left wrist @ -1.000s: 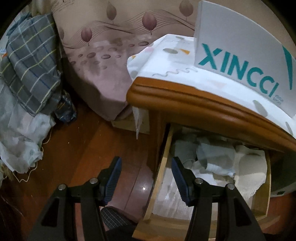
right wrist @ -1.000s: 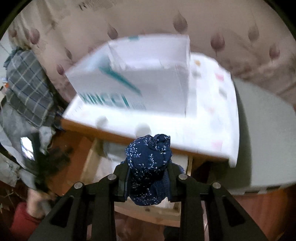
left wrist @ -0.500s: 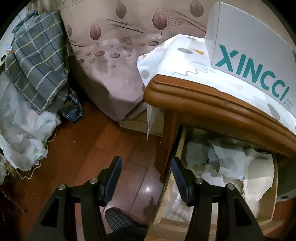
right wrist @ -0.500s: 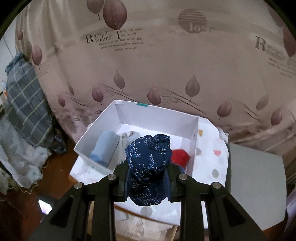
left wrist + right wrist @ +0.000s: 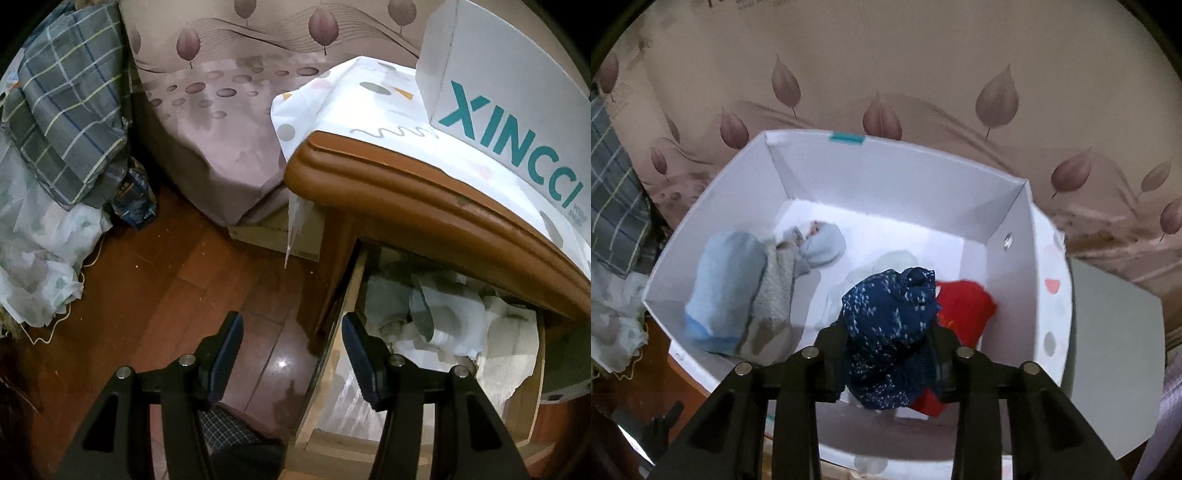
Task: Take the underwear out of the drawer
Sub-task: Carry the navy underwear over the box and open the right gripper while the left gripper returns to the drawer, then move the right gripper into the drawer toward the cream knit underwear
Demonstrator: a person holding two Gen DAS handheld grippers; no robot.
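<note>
A box point(image 5: 1008, 221) is set on the nightstand top point(image 5: 424, 206), above the opened drawer point(image 5: 354, 295) where crumpled garments point(image 5: 443, 321) are left, while a bundle of underwear point(image 5: 890, 332) is held over the box between socks point(image 5: 727, 288) on the left and another garment point(image 5: 964, 310) on the right.

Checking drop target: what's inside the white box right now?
Inside the white box: a light blue roll, grey-beige cloth, a pale bundle, a red piece. The navy underwear hides the floor beneath.

You face a reddish wooden floor point(image 5: 155, 295) in dim light. A bed point(image 5: 229, 140) draped in mauve leaf-print fabric stands behind; a grey plaid cloth point(image 5: 70, 110) hangs at left. The wooden surface point(image 5: 424, 206) carries a dotted white cover point(image 5: 354, 103).
</note>
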